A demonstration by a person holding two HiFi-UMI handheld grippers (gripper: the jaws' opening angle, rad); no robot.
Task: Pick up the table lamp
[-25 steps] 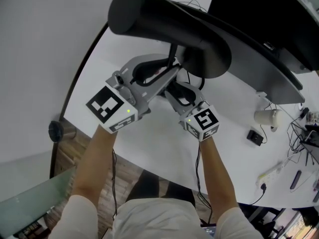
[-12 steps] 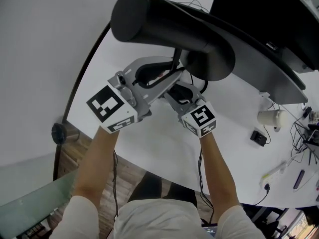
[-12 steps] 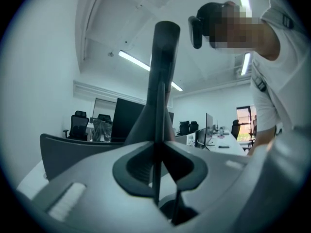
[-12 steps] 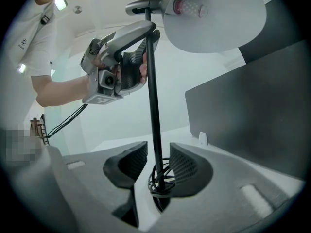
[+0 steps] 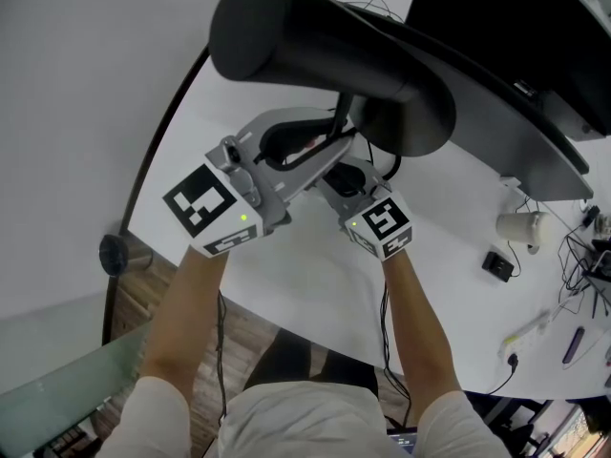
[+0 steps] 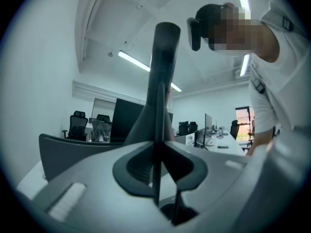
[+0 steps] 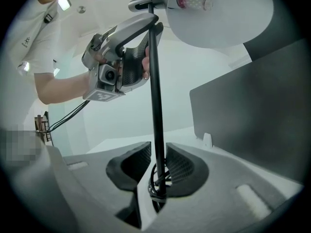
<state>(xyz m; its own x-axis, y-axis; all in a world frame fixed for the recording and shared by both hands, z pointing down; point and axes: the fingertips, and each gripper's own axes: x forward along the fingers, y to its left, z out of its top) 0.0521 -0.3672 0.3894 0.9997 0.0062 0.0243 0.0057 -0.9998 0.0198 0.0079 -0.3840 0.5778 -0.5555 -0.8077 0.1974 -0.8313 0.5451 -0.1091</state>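
While clamped on lamp pole high up with left gripper, closing right gripper jaws round same pole lower down, pads not yet pressing. With cable coiled round pole between right jaws. Held upright over white table, base hidden, black shade above both grippers, beside monitor.

Open-plan office: swivel chairs, dark monitor, ceiling strip lights, cable-strewn white counter.
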